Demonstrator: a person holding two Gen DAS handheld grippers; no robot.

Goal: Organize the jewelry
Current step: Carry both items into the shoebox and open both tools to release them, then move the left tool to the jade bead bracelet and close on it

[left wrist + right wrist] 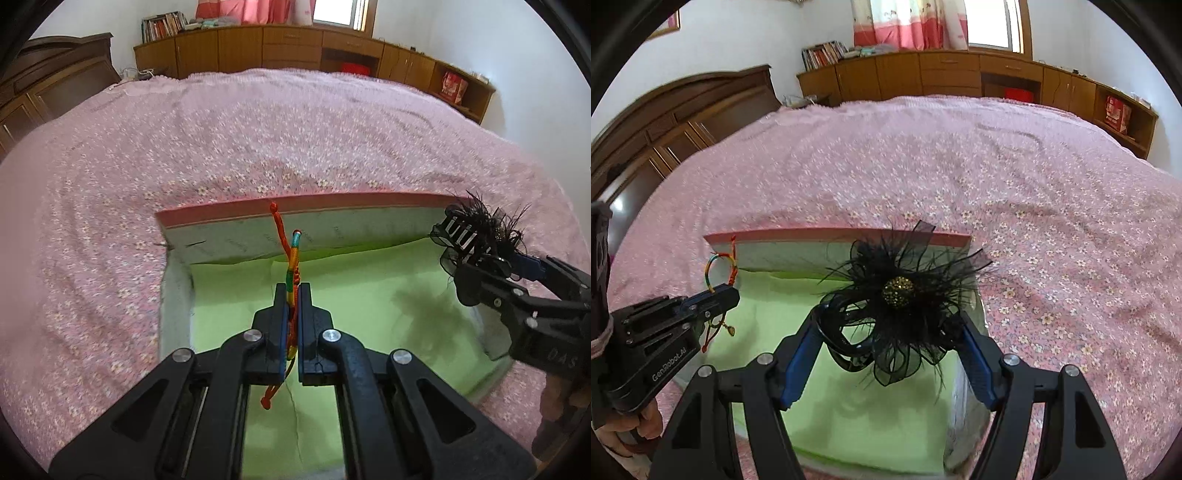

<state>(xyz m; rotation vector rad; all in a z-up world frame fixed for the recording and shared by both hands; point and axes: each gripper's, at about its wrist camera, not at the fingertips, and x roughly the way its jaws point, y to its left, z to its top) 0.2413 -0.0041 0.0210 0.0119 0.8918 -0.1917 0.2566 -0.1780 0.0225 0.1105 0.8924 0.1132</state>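
Both tongs we hold are clamped on jewelry above the open, pink-rimmed box lined with light green paper, which rests on the pink floral bedspread. Our left gripper has its jaws pressed together on a braided cord bracelet in red, orange, yellow and green, whose knotted ends stick up past the far rim of the box. Our right gripper, to the right over the box, pinches a black feathered hair clip with a gold beaded centre between its blue pads.
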